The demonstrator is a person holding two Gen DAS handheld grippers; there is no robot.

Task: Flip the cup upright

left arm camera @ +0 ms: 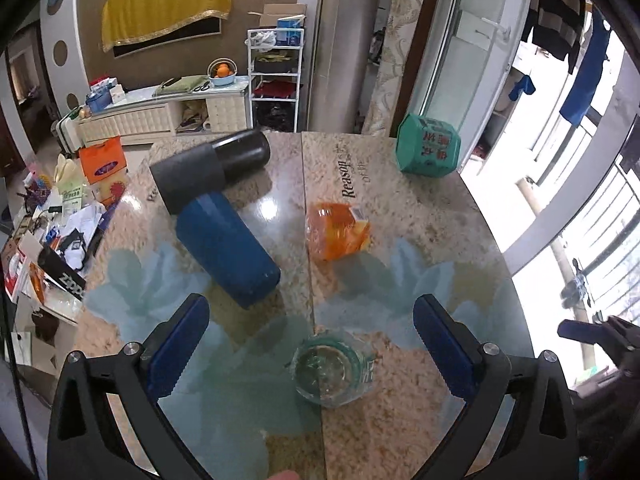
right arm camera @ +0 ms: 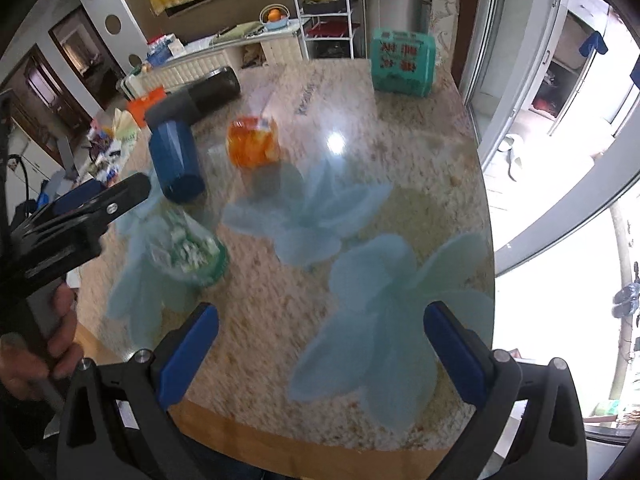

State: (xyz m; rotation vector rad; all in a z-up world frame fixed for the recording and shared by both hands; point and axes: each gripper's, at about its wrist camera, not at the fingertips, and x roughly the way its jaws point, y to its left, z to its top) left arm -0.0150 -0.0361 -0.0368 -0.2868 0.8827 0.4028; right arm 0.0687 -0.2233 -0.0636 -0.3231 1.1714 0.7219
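A clear glass cup [left arm camera: 334, 372] with a green printed band stands on the glossy, speckled stone tabletop [left arm camera: 420, 208], rim up, between the wide-spread blue-padded fingers of the left hand-held gripper [left arm camera: 312, 344], which grips nothing. The right hand-held gripper [right arm camera: 320, 344] also gapes wide and bare over the tabletop's near curved edge. Farther back lie a dark blue cylinder [left arm camera: 228, 250] touching a black-and-grey cylinder [left arm camera: 210, 168], an orange packet [left arm camera: 336, 232], and a green carton [left arm camera: 428, 146] by the far edge.
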